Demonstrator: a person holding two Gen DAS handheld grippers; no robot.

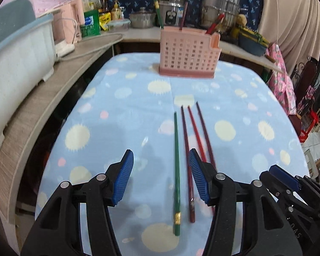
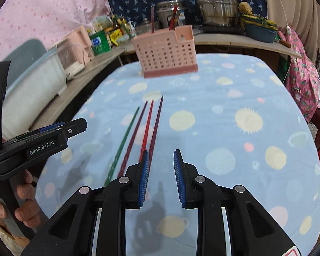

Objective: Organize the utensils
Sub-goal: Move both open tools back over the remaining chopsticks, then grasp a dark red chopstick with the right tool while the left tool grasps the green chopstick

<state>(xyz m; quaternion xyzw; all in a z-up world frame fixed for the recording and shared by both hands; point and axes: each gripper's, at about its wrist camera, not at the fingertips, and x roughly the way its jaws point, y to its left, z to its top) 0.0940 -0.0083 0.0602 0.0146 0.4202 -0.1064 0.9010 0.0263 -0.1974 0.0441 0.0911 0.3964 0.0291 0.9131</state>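
Note:
Several chopsticks lie side by side on the blue spotted cloth [image 1: 121,132]: a green chopstick [image 1: 176,170], a dark maroon chopstick [image 1: 186,155], a red chopstick [image 1: 195,132] and another dark one [image 1: 204,132]. My left gripper [image 1: 161,155] is open above them, the green stick between its blue pads, nothing gripped. In the right wrist view my right gripper [image 2: 161,155] is open and empty, just right of the same chopsticks [image 2: 146,132]. A pink perforated utensil holder [image 1: 188,53] stands at the far end with a few chopsticks upright in it.
A white and blue plastic tub [image 1: 17,49] sits on the wooden counter [image 1: 32,111] at left. Steel pots [image 1: 220,8], bottles and boxes line the back counter. A hand [image 2: 21,196] holds the left gripper in the right wrist view. A pink patterned cloth [image 2: 303,74] hangs at right.

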